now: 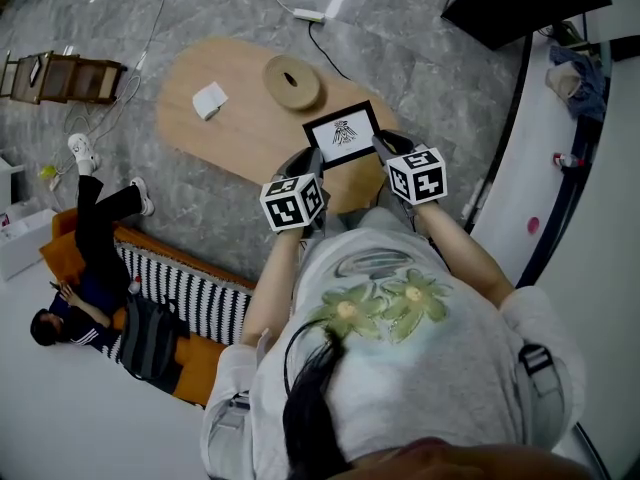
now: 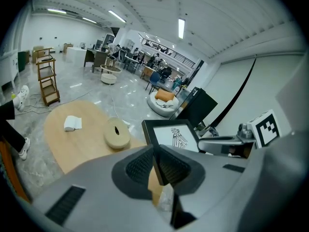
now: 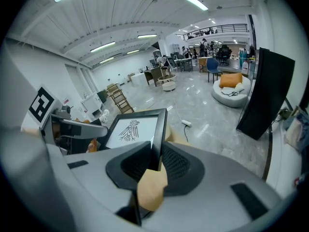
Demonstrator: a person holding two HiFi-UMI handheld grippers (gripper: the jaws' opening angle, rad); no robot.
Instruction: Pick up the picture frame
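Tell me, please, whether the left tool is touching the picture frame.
Touching. The left gripper view shows the left tool clamped on the picture frame, pads against its edge.

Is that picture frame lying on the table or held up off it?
Held up: the left hand-held gripper and right hand-held gripper each clamp a side edge of the picture frame, and table shows beneath it.

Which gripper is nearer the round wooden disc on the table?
Left. The left gripper clamps the edge of the picture frame nearest the round wooden disc; the right gripper clamps the opposite edge, farther away.
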